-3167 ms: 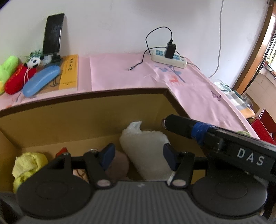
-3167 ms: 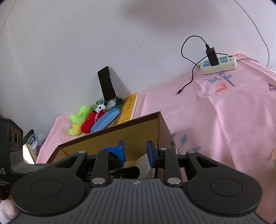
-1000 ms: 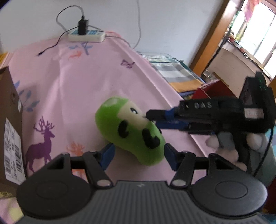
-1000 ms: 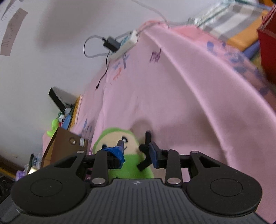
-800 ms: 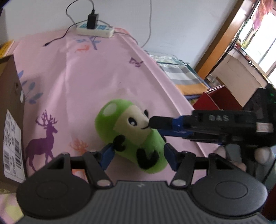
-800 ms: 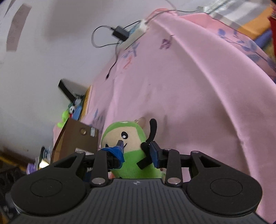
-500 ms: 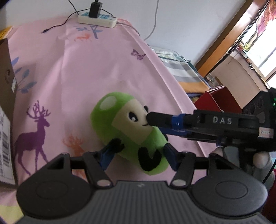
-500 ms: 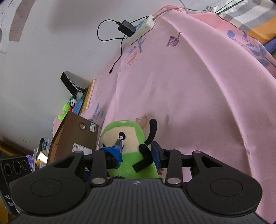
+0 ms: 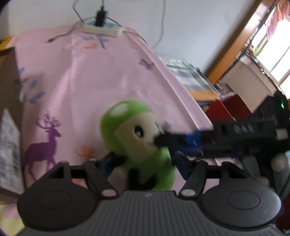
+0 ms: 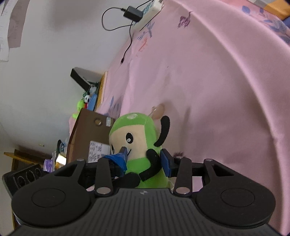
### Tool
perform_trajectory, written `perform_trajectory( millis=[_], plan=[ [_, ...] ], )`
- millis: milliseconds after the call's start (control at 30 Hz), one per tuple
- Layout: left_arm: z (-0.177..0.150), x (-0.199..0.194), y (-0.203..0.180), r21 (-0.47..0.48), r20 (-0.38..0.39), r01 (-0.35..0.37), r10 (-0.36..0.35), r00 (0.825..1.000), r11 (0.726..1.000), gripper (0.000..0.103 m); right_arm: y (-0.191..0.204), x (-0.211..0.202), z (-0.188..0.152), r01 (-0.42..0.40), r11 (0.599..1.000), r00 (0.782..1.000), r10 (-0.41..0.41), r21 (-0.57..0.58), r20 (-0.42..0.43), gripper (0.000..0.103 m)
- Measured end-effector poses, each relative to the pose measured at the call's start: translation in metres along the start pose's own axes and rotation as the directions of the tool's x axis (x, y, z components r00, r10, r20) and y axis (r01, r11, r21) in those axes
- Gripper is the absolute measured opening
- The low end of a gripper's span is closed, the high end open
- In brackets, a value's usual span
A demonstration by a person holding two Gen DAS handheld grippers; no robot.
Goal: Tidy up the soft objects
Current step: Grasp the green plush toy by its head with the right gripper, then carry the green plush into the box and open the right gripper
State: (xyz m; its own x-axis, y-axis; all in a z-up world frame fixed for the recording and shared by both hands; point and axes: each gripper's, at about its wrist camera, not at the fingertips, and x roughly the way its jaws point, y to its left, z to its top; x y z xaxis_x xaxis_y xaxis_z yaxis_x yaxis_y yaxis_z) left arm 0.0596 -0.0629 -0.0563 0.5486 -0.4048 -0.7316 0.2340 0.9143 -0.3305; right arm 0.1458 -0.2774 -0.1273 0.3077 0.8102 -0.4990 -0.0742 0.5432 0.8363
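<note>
**Green plush toy between both sets of fingers on the pink-covered surface**

Item under handling: one green plush toy (image 9: pixel 137 143), oblong and rounded like a capsule. Fabric is short fuzzy pile. It has a green hood with a pale oval patch on top, a cream face panel with a black eye, and black limbs of the same soft material. In the right wrist view the toy (image 10: pixel 134 141) stands near upright, long axis running from base to hood, hood end pointing away from the camera toward the wall, face turned to the right gripper.

Location: the toy sits on the pink cloth (image 10: pixel 217 90) covering the surface, toward the near right edge, just beside a brown cardboard box (image 10: pixel 87 130) with a printed label.

Left gripper (image 9: pixel 145 163): fingers are spreading apart, with the lower body of the toy between them. The left blue pad lies against a black limb; the frame is blurred, and firm pressure on the toy is not evident.

Right gripper (image 10: pixel 143 159): fingers are also spreading apart. One black limb and part of the green body lie between the blue pads; the left pad tip sits at the toy's face. No clamped hold is evident.

Other items: a white power strip (image 10: pixel 150 10) with a black plug and cable lies at the far edge by the wall. The cloth is smooth, printed with a purple deer (image 9: pixel 43 147).
</note>
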Motion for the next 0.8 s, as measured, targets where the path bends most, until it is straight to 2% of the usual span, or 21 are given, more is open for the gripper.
perform_trajectory(
  millis=[67, 167, 267, 367, 600, 800],
  plan=[
    [0.000, -0.004, 0.001, 0.042, 0.004, -0.007, 0.007, 1.000, 0.999, 0.066, 0.008, 0.002, -0.009, -0.030, 1.000, 0.999, 0.030, 0.005, -0.010, 0.025],
    [0.001, -0.011, 0.005, 0.062, 0.018, -0.010, 0.009, 1.000, 0.998, 0.066, 0.027, 0.003, -0.020, 0.009, 0.998, 0.999, -0.007, -0.059, 0.036, 0.025],
    [0.006, -0.026, 0.010, 0.090, 0.051, 0.002, -0.007, 0.999, 0.996, 0.066, 0.037, 0.004, -0.024, -0.008, 0.999, 0.998, 0.011, -0.045, 0.060, 0.025],
    [0.011, -0.050, 0.011, 0.144, 0.110, 0.002, -0.018, 0.994, 0.990, 0.066, 0.057, 0.000, -0.031, -0.029, 0.997, 0.992, 0.038, -0.074, 0.124, 0.025],
    [0.018, -0.115, 0.039, 0.210, 0.249, -0.032, -0.022, 0.968, 0.977, 0.066, 0.111, 0.012, -0.044, -0.108, 0.984, 0.966, 0.138, -0.141, 0.219, 0.026],
    [0.015, -0.161, 0.083, 0.187, 0.332, -0.087, 0.020, 0.943, 0.979, 0.066, 0.158, 0.047, -0.051, -0.164, 0.966, 0.954, 0.207, -0.201, 0.218, 0.027]
  ],
)
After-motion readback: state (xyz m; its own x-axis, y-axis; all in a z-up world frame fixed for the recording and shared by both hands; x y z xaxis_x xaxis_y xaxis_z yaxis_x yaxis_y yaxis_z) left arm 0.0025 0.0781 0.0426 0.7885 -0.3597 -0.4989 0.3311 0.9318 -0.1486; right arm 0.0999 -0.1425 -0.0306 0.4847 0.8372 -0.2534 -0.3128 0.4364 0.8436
